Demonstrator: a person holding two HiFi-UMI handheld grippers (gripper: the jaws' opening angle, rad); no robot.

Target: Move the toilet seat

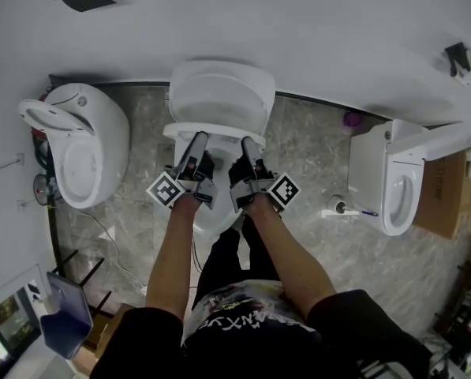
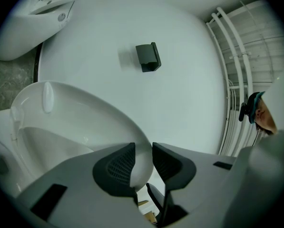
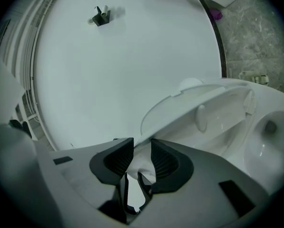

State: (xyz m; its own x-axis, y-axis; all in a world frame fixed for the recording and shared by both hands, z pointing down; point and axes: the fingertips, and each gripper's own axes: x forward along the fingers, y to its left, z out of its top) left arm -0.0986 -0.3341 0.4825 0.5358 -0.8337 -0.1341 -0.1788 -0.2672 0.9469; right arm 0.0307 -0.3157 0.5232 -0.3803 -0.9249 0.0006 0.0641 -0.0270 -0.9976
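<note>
Toilet seat (image 1: 222, 93): glossy white oval, tilted up off the middle bowl (image 1: 213, 214). Left claw (image 1: 197, 139) and right claw (image 1: 249, 142) sit side by side, each clenched on its front rim. Veined stone floor (image 1: 314, 164) lies open on both sides of the bowl. Only the gripper views show the underside's oblong bumper (image 2: 46, 96).

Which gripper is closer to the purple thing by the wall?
Right. The right gripper sits left of the purple thing; the left gripper lies farther left.
</note>
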